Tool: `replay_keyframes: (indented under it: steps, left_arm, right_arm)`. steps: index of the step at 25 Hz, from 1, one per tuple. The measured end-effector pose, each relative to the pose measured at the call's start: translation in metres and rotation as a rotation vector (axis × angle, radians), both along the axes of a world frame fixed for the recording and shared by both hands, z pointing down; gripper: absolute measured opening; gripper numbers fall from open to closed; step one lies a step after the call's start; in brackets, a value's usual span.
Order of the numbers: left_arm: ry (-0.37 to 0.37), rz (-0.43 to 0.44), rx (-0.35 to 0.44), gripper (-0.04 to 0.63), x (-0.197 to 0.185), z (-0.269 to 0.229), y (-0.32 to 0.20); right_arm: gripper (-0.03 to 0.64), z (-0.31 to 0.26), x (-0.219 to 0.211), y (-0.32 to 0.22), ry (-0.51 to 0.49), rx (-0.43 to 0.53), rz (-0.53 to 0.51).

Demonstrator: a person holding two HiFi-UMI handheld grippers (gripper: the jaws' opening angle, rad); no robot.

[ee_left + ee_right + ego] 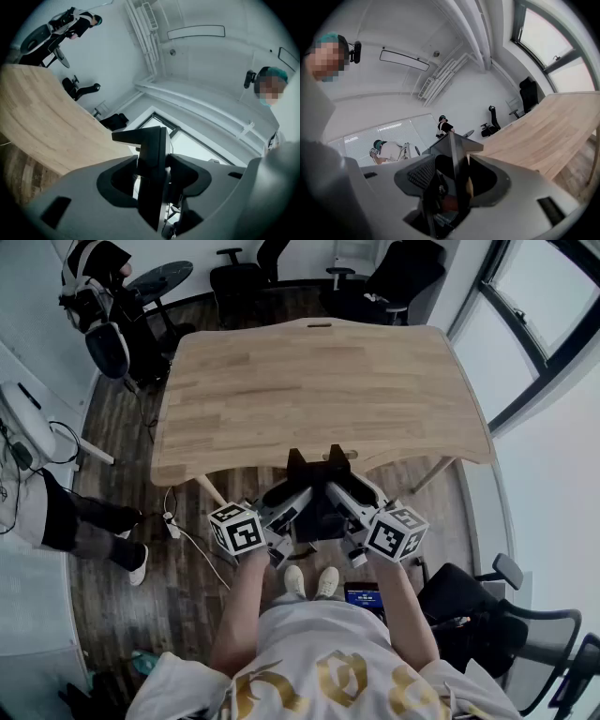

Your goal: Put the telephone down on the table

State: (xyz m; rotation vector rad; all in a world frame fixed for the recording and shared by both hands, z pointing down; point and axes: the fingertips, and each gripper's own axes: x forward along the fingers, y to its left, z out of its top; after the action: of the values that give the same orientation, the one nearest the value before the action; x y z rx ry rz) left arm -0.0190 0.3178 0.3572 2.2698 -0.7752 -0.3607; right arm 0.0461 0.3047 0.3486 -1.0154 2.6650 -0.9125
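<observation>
While the black slab-like telephone (319, 510) is hanging clear of the pale wooden worktop (319, 390), I am treating this as the carry-in part of the job: nothing is resting on the wood yet. The telephone is sitting between the two grippers, just short of the worktop's near edge, with the dark plank floor (122, 615) below it.

The left gripper (289, 502) is clamping the telephone's flat body, which is standing edge-on between its jaws in the left gripper view. The right gripper (352, 499) is gripping the same body from the other side, with its jaws spread wide around it.

To do this well, I am judging that both grippers need to travel forward together at one pace, so the telephone is not twisting between them. I am aiming to bring it well past the edge ahead of the grippers, lower it until its underside is bearing on the wood, and only then loosen either grip.

Both grippers are pointing level and angling inward toward each other, their marker cubes trailing behind.
</observation>
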Motion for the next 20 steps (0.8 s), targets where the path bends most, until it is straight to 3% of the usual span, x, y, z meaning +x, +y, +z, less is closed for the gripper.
replay_keyframes:
  steps: [20]
  left_arm:
    - [-0.033, -0.045, 0.001, 0.207, 0.009, -0.005, 0.010]
  right_arm:
    - [0.224, -0.003, 0.009, 0.005, -0.066, -0.059, -0.071]
